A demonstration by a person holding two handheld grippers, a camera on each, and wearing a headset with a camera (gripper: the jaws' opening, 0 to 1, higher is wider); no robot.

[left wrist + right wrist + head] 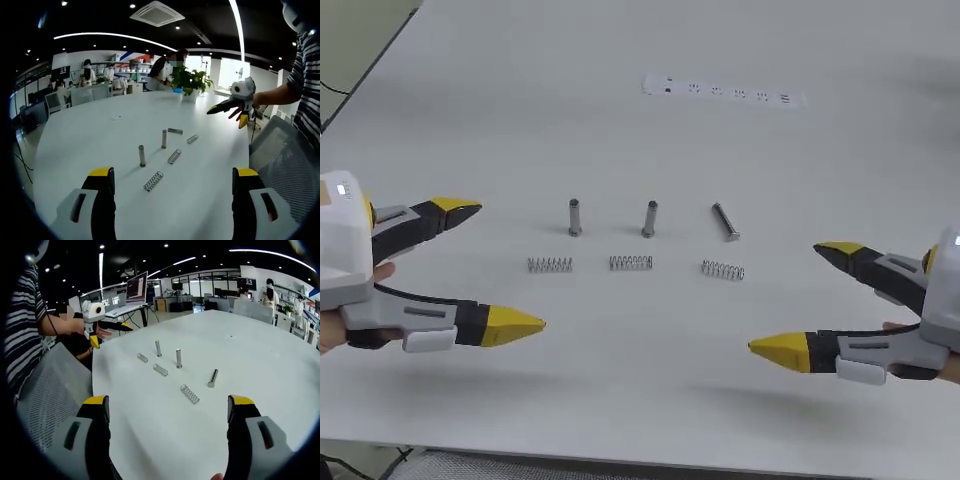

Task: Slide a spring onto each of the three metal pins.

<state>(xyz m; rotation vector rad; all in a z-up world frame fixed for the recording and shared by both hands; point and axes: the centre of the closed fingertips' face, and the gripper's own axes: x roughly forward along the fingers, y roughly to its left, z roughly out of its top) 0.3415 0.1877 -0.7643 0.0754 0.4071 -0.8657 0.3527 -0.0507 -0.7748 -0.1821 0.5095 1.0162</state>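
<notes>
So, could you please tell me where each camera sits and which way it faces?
Head view: on the headset, looking down at the table, pins and springs; left gripper and right gripper flank them, open.
Left gripper view: on the left gripper, facing along its jaws across the table; right gripper beyond.
Right gripper view: mirrored, left gripper beyond.
All three share the pins and springs.
</notes>
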